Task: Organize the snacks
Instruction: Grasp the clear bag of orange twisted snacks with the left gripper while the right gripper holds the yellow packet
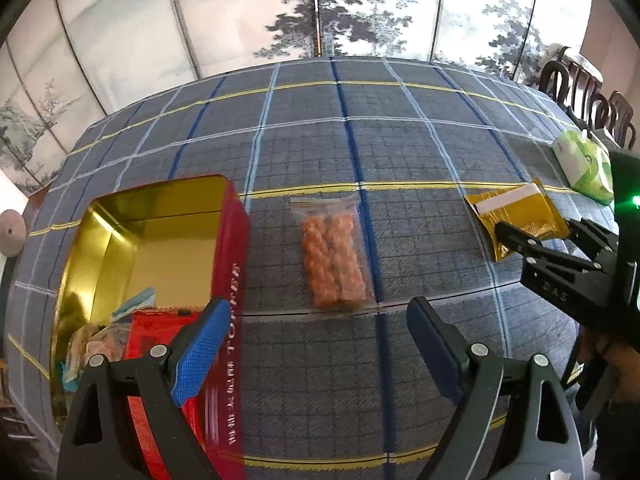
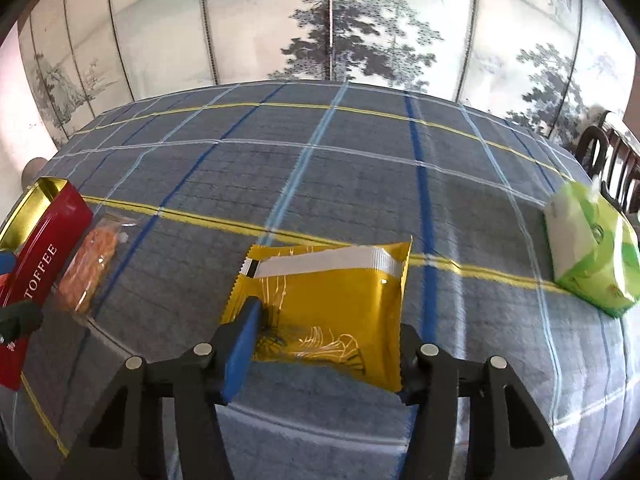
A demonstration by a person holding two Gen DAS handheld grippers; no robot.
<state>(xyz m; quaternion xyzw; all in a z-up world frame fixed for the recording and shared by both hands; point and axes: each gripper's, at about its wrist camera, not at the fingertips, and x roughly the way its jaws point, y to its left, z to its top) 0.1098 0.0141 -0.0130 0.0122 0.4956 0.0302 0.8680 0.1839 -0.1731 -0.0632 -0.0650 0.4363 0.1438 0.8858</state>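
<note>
1. I am bringing the right hand-held gripper [image 2: 324,344] around the yellow snack packet [image 2: 332,300]; its fingers are bracketing the packet's near end, but I cannot tell whether they are pressing yet.
2. I am hovering the left hand-held gripper [image 1: 316,344] released, holding nothing, the orange snack bag [image 1: 334,256] just ahead.
3. The red tin [image 1: 228,280] is sitting open to its left, probably for receiving snacks.
4. The green pack [image 2: 588,248] is lying far right on the surface [image 2: 320,168].
</note>
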